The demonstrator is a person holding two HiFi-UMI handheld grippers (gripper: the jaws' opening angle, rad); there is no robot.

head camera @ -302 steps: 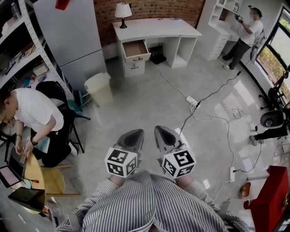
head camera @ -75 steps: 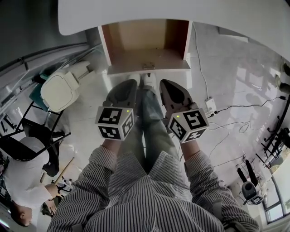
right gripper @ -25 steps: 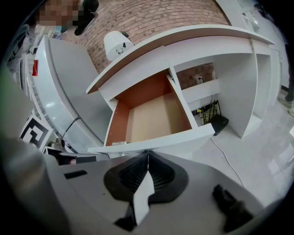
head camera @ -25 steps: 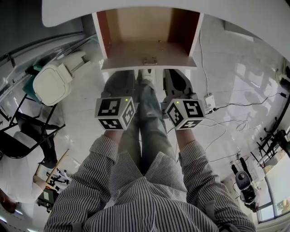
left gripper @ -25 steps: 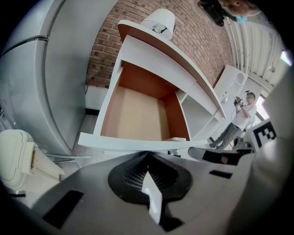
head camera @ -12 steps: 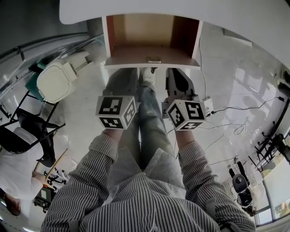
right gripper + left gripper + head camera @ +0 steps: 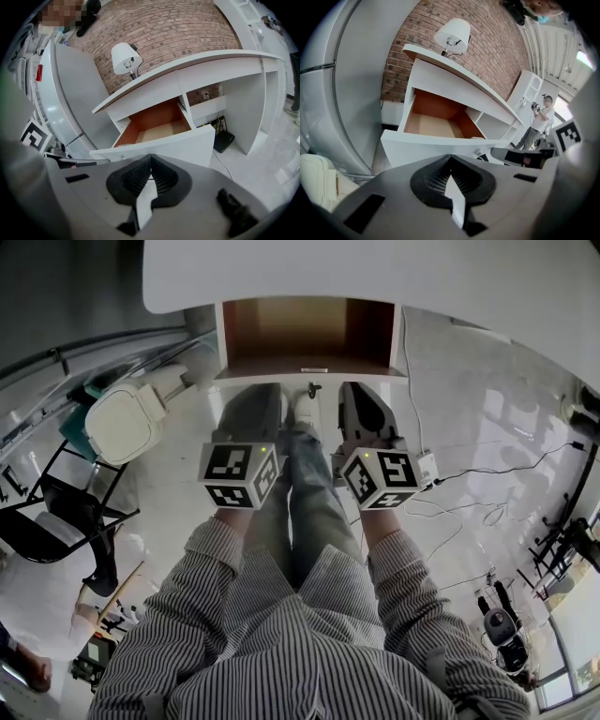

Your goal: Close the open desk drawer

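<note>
The white desk (image 7: pixel 375 277) has its drawer (image 7: pixel 309 334) pulled out, the brown inside bare. The drawer's white front panel (image 7: pixel 309 374) faces me, with a small knob (image 7: pixel 478 151) in its middle. My left gripper (image 7: pixel 251 407) and right gripper (image 7: pixel 364 404) are side by side just in front of that panel, both shut and holding nothing. In the left gripper view the panel (image 7: pixel 440 145) fills the space right past the jaw tips (image 7: pixel 450 157). The right gripper view shows the same (image 7: pixel 164 145). Whether the tips touch the panel cannot be told.
A white lidded bin (image 7: pixel 125 423) stands left of the drawer, a black folding chair (image 7: pixel 56 521) nearer me. A power strip and cables (image 7: pixel 427 465) lie on the floor at right. A lamp (image 7: pixel 125 56) sits on the desk, a black box (image 7: pixel 224 140) under it.
Less of the drawer's inside shows past the desk top than a second ago. Both grippers have stayed close in front of its panel.
</note>
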